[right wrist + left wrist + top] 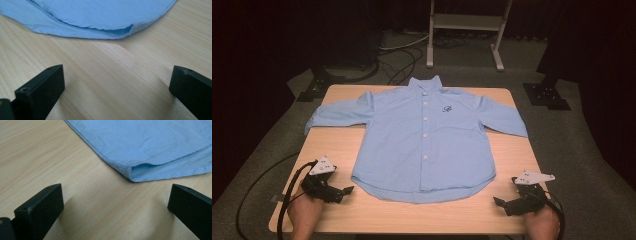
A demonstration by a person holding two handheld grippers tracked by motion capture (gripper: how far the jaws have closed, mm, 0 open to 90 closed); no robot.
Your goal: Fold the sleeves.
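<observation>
Light wooden table (337, 210) on grey carpet floor (592, 165). Dark surroundings beyond. White metal frame (464, 30) stands behind; black cables (399, 60) and black stand bases (546, 95) on floor.

Right gripper (116, 87) with two black jaws standing wide apart over a light wooden table (112, 65); the curved hem of a light blue cotton shirt (100, 15) lies ahead, untouched.
</observation>
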